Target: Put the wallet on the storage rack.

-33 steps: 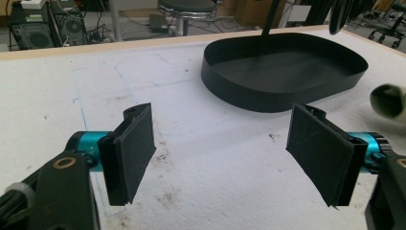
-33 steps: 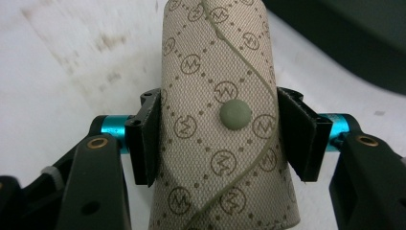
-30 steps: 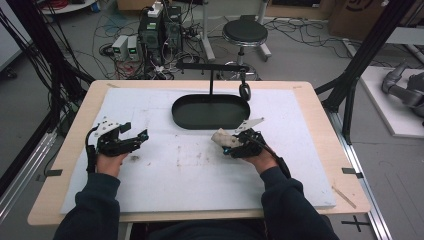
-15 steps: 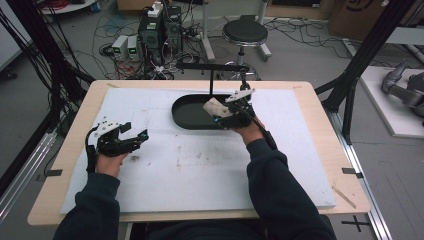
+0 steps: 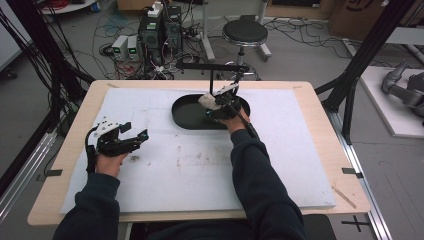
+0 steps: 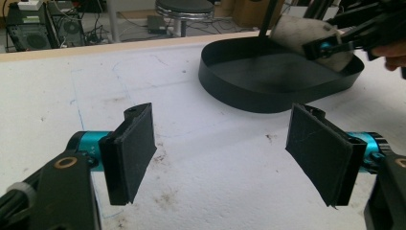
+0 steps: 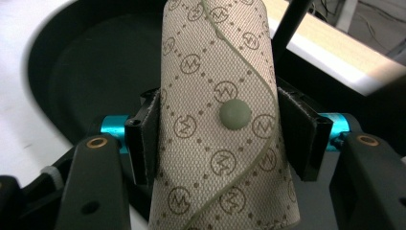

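A beige patterned pouch point(image 7: 220, 120) with a round snap button is clamped between the pads of my right gripper point(image 7: 218, 134). In the high view that right gripper point(image 5: 216, 102) holds the pouch point(image 5: 207, 101) over the black oval tray point(image 5: 187, 117). In the left gripper view the pouch point(image 6: 299, 36) hangs above the tray's point(image 6: 268, 98) far right side. My left gripper point(image 5: 125, 139) rests on the white mat at the left, its jaws wide apart and nothing between them; its pads point(image 6: 134, 143) frame bare mat.
A black T-shaped stand point(image 5: 212, 75) rises just behind the tray. The white mat point(image 5: 190, 165) covers most of the wooden table point(image 5: 345, 150) and carries faint smudges. Behind the table are a stool point(image 5: 245, 34), computers and cables.
My right gripper has carried the pouch from the mat in front of the tray forward to a spot over the tray. The left gripper has stayed where it was.
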The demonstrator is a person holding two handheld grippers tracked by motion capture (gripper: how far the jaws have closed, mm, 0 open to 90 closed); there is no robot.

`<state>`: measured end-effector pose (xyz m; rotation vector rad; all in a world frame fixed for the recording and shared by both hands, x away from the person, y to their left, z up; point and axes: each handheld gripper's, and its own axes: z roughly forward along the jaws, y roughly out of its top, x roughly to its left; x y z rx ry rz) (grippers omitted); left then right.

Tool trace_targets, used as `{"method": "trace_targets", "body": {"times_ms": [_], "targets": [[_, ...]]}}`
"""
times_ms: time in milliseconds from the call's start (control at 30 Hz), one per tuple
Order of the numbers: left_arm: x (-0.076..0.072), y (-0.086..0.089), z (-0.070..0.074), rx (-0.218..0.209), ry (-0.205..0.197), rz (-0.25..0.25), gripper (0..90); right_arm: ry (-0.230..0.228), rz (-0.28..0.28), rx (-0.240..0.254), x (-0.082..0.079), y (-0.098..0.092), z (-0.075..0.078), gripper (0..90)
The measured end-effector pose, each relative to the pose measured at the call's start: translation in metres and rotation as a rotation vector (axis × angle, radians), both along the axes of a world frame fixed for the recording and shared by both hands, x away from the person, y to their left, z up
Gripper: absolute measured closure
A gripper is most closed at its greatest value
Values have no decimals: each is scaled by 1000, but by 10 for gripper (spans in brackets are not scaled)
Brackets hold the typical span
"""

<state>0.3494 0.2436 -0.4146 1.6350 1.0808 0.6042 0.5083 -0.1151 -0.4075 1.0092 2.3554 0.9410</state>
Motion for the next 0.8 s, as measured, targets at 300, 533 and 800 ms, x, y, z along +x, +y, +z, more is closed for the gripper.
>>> {"method": "trace_targets", "body": {"times_ms": [300, 533, 800], "targets": [[-1, 1, 0, -2, 2, -1, 250, 75, -79, 28, 14, 14, -18, 328], [-1, 0, -1, -5, 0, -6, 250, 32, -29, 68, -1, -1, 13, 281], [-2, 2, 0, -3, -5, 3, 250, -2, 41, 130, -51, -58, 53, 204]]}}
